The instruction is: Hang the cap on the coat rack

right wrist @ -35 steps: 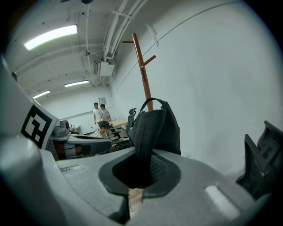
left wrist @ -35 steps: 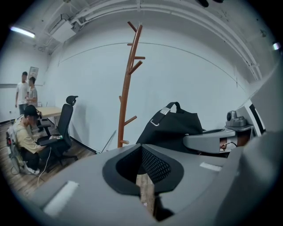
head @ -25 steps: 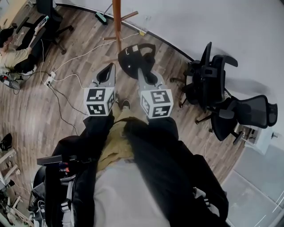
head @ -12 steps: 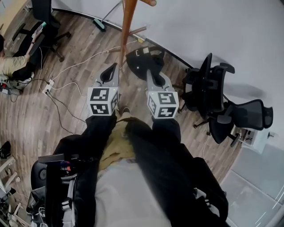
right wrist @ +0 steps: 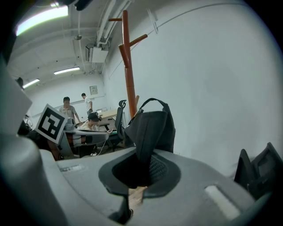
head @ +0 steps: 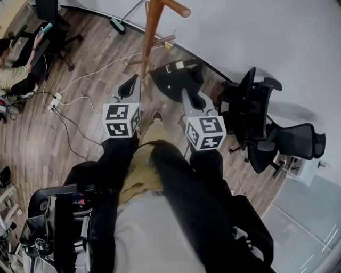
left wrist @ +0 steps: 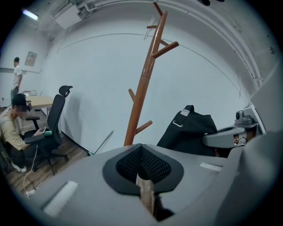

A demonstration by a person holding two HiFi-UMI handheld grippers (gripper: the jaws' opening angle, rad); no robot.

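In the head view, the right gripper is clamped on the dark cap, which sticks out ahead of its tips, away from the person. The left gripper is level with it on the other side, its jaws together with nothing in them. The wooden coat rack rises between and beyond the two. Its pole is just left of the cap, and one peg juts out to the right above the cap. Office chairs stand well off to the right.

In the left gripper view, that claw has its mesh pads meeting, with only floor showing beneath them. The coat rack stands straight ahead of it, with its pegs branching off high up the pole. The cap hangs to the right of the pole, low against it and held by the right gripper.

In the right gripper view, the jaws of the right gripper are pinched on the lower edge of the cap. The cap stands up from them, with its strap loop arching at the top. The coat rack is beyond the cap and slightly to the left. Its nearest visible pegs are well above the top of the cap.

The coming move looks to turn on height. The hand carrying the cap is already beside the pole, so the cap probably has to go up and a little left for its open loop to reach a peg. The pole's long axis is vertical and the pegs angle upward from it, so the loop would need to drop over a peg tip from above.
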